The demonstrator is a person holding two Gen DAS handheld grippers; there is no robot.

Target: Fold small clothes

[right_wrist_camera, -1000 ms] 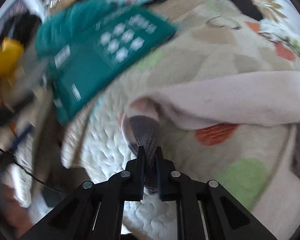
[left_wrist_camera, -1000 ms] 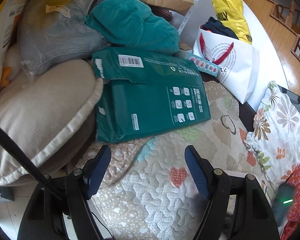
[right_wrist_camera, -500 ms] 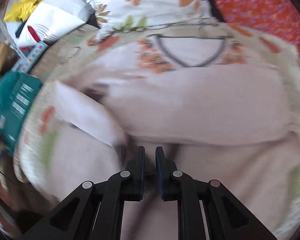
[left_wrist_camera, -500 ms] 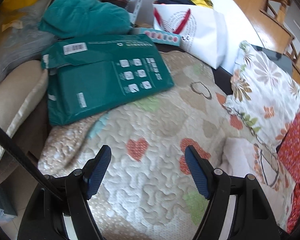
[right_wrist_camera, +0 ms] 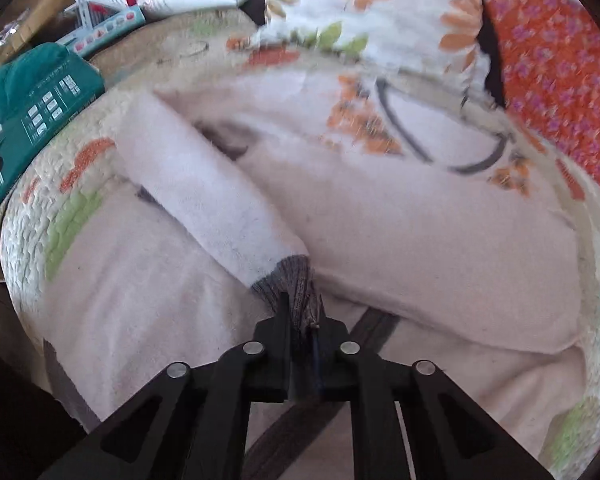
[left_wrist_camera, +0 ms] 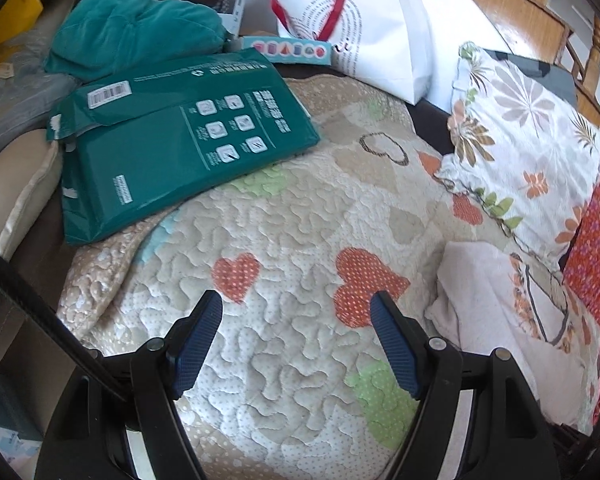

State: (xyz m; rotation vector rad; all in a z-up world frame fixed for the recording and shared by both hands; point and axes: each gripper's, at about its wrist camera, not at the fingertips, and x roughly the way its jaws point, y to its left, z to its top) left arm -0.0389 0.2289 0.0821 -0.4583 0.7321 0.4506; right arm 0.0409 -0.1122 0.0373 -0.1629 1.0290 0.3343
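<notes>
While the grey cuff [right_wrist_camera: 296, 280] is pinched by the right gripper [right_wrist_camera: 302, 312], the left gripper [left_wrist_camera: 296, 312] is held wide open, empty.
The sleeve [right_wrist_camera: 204, 192] is laid diagonally over the pale pink sweater [right_wrist_camera: 420, 224], spread on the heart-print quilt [left_wrist_camera: 284, 216]; a green package [left_wrist_camera: 172, 136] is seen beyond.

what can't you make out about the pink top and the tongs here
- Right wrist view: the pink top is motion-blurred, its lower hem cut off behind the right tongs.
- Left wrist view: only part of the top shows near the right edge.
- The grey cuff end is hidden between the pads.
- Left tongs: nothing between them.
</notes>
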